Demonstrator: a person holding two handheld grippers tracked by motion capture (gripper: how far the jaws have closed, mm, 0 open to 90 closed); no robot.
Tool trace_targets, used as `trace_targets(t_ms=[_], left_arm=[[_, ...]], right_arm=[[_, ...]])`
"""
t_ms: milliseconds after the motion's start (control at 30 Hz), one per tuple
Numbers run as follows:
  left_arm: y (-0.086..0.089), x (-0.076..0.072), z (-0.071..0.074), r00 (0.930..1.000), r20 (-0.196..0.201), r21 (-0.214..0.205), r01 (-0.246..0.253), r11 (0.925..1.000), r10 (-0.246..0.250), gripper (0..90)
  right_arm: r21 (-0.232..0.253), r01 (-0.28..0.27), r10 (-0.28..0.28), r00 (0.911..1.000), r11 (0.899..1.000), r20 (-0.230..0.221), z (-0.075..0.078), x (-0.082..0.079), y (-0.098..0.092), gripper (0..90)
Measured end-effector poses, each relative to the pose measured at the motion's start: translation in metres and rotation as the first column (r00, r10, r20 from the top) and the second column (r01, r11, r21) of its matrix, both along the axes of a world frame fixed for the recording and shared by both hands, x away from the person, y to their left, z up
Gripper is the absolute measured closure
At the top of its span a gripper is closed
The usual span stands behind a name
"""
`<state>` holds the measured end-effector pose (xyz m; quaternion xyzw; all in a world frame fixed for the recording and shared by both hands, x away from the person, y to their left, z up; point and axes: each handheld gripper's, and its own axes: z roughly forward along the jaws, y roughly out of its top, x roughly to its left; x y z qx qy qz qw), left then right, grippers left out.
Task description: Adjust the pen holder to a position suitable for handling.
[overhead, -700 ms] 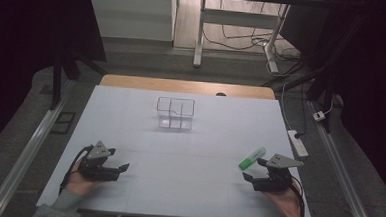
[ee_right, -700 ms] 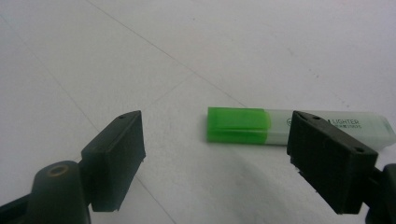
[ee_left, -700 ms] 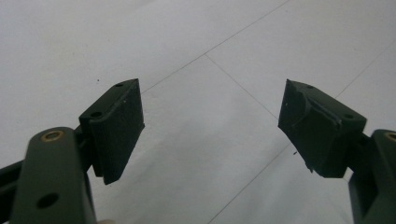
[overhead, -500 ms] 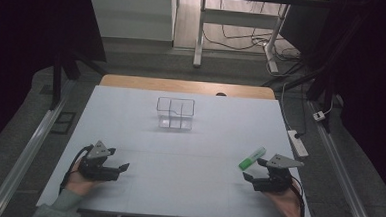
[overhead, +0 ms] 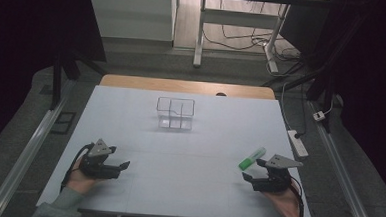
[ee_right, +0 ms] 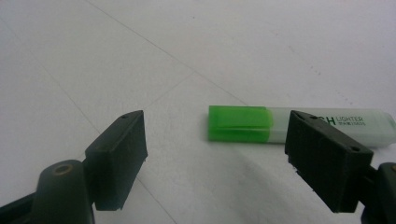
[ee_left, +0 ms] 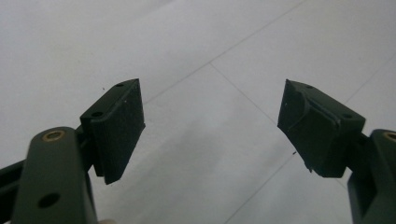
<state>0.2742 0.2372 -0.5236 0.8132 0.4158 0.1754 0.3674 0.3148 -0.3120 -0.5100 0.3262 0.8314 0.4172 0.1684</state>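
A green highlighter [overhead: 252,158] lies flat on the white table [overhead: 189,148] at the right, its bright green cap [ee_right: 239,123] toward the person. My right gripper [overhead: 249,175] rests just in front of it, open, with nothing between its jaws; in the right gripper view the highlighter [ee_right: 299,125] lies beyond the gap, partly behind the right jaw. My left gripper [overhead: 124,164] sits low at the table's left, open and empty [ee_left: 210,121] over bare tabletop. A clear divided box [overhead: 175,112] stands at the table's middle back.
A wooden strip [overhead: 187,85] runs along the table's far edge. A white power strip [overhead: 298,143] lies on the floor by the right edge. Metal rails [overhead: 28,150] flank both sides. Desk legs and cables stand beyond the table.
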Motion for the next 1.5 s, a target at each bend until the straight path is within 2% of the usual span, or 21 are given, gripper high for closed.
trace_targets(t_ms=[133, 867, 1000, 1100, 1500], left_arm=[[-0.002, 0.003, 0.006, 0.9999, 0.013, -0.007, 0.004, 1.0000, -0.004, 22.1], [-0.010, 0.029, 0.025, 0.9999, 0.014, -0.019, 0.003, 0.9998, -0.003, 23.1], [-0.012, 0.035, 0.026, 0.9999, 0.011, -0.012, 0.006, 0.9999, -0.006, 23.1], [-0.015, 0.037, 0.027, 0.9999, 0.013, 0.015, 0.001, 0.9999, -0.001, 23.2], [-0.021, 0.056, 0.028, 1.0000, 0.006, 0.027, -0.003, 0.9996, 0.003, 23.9]], right_arm=[[-0.005, 0.005, -0.005, 1.0000, 1.000, 0.008, 0.001, -0.001, 0.000, 20.4], [-0.004, -0.007, 0.007, 0.9999, 1.000, 0.007, 0.001, -0.001, 0.002, 21.4], [-0.003, -0.009, 0.009, 1.0000, 1.000, 0.005, 0.001, -0.001, 0.002, 21.5], [-0.006, -0.011, 0.011, 0.9999, 1.000, 0.000, 0.000, -0.001, 0.003, 21.5], [-0.013, -0.017, 0.017, 0.9998, 1.000, -0.005, -0.001, -0.001, 0.004, 21.5]])
